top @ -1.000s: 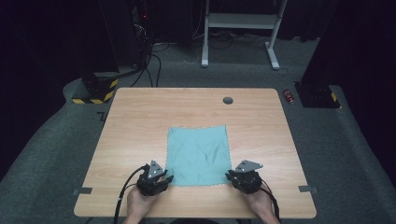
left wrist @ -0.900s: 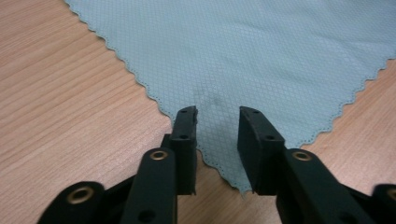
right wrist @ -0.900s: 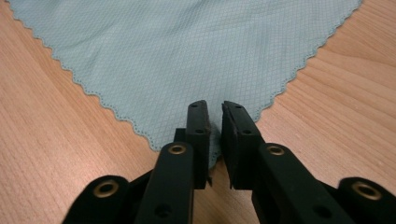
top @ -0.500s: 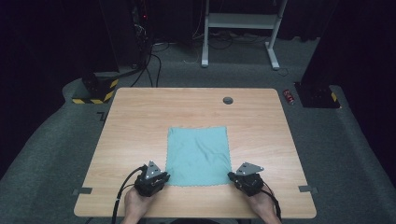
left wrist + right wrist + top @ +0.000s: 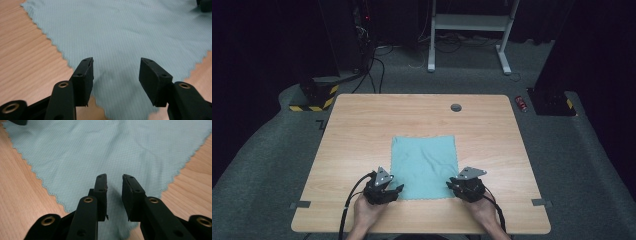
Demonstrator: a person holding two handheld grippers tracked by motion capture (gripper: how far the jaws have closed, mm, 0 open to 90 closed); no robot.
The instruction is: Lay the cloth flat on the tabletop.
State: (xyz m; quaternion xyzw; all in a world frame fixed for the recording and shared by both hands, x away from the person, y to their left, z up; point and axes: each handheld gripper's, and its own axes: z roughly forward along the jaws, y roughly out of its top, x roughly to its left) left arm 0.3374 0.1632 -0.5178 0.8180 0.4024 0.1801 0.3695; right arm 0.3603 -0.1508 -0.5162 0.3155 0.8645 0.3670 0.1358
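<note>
Lying flat on the tabletop (image 5: 362, 130), the teal cloth (image 5: 424, 162) shows zigzag edges; left hand-held gripper (image 5: 115, 72) and right hand-held gripper (image 5: 114, 185), jaws just opening, straddle its 2 near corners unclamped.

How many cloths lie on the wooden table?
1. A square light-blue cloth lies flat on the light wooden table, at the middle of its near half; nothing seems to be hidden beneath it.

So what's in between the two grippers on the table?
The high view shows the teal cloth's near edge between the left gripper and right gripper.
</note>
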